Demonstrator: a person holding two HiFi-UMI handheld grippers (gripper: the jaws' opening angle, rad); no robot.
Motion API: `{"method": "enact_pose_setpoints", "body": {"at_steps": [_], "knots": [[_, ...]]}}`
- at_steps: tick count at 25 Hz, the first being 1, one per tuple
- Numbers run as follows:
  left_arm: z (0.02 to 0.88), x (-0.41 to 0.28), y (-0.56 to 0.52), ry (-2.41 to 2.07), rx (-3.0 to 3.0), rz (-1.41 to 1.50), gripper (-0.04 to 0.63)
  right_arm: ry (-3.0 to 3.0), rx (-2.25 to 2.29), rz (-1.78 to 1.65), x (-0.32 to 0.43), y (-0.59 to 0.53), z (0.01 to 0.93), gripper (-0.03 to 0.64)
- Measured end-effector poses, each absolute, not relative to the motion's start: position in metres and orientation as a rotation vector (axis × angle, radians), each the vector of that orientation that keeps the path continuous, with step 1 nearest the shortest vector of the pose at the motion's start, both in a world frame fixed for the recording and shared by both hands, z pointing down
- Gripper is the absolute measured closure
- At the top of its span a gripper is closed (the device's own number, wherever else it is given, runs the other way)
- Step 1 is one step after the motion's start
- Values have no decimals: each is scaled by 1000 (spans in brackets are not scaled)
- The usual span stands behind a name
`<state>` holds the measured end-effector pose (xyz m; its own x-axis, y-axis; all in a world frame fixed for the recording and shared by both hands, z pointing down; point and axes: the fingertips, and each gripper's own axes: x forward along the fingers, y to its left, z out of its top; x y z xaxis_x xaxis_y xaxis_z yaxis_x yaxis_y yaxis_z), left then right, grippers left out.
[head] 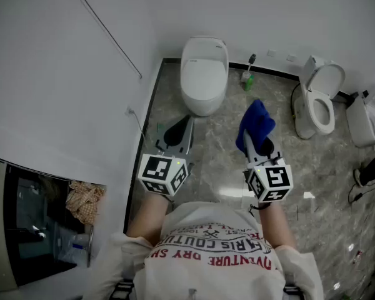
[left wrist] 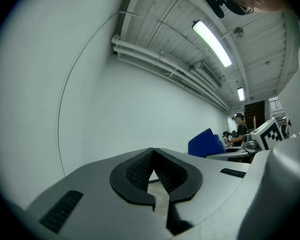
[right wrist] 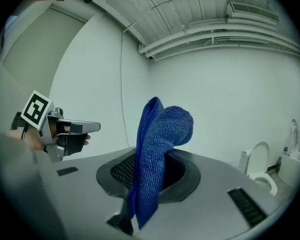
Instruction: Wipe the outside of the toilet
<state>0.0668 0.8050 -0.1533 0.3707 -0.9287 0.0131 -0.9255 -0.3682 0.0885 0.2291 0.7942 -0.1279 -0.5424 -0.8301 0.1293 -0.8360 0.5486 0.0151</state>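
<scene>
Covering the room: grey marbled floor (head: 222, 167). Closed-lid toilet (head: 204, 74), white, against the far wall, ahead of both grippers and well apart from them. Second toilet (head: 319, 102), lid raised, off to the right. Left gripper (head: 178, 130), jaws together, nothing between them. Right gripper (head: 255, 144), jaws clamped on a blue terry cloth (right wrist: 157, 154), which stands up above the jaws and folds over at the top. Green bottle (head: 247, 79) just beside the closed toilet.

Marbled floor (head: 225, 152) bears one closed toilet (head: 204, 74), one open toilet (head: 319, 102).
</scene>
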Motion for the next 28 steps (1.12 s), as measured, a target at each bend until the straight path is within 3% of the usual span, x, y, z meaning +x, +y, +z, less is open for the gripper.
{"method": "enact_pose_setpoints", "body": {"at_steps": [11, 28], "knots": [[-143, 49, 806, -1699, 2521, -43, 589, -2622, 1464, 102, 217, 795, -119, 541], [-106, -48, 801, -1738, 2421, -18, 589, -2616, 1498, 224, 143, 780, -88, 540]]}}
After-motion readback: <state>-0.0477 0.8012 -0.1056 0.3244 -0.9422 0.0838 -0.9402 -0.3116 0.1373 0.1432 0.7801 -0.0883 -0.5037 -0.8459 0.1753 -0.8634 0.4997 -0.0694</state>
